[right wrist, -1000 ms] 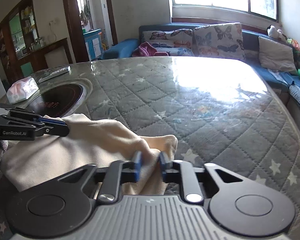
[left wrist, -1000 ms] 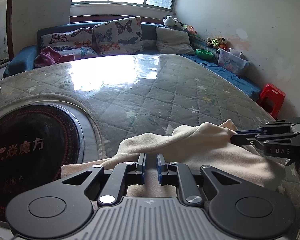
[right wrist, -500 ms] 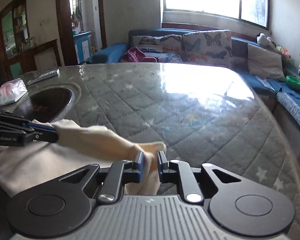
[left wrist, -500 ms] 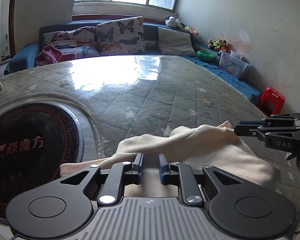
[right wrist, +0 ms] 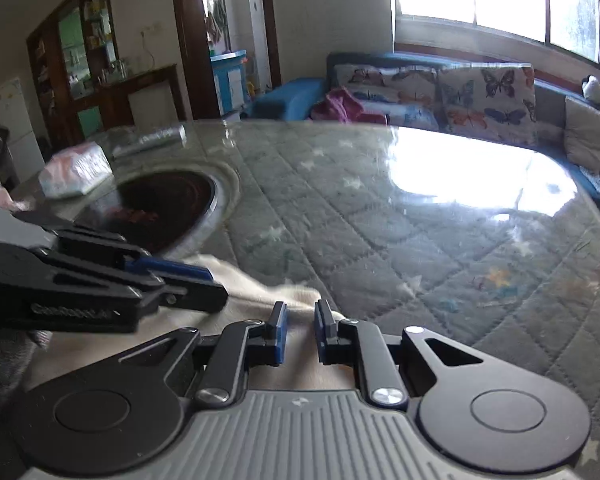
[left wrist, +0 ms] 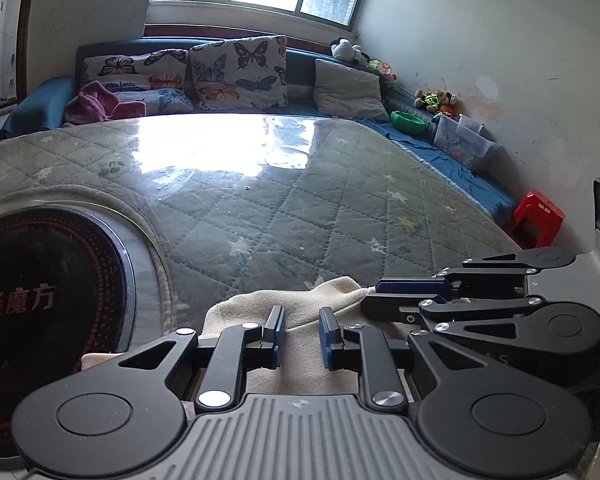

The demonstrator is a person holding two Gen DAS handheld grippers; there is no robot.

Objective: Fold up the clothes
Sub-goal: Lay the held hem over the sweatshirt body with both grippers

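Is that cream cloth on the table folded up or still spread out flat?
Not flat: the cream cloth lies bunched and doubled over at the table's near edge. Whether it is a neat fold cannot be told; the grippers hide most of it.

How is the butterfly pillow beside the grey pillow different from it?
The butterfly pillow is pale with colourful butterflies; the grey pillow is plain. The butterfly pillow looks taller than the grey pillow. Both lean against the back of the blue sofa.
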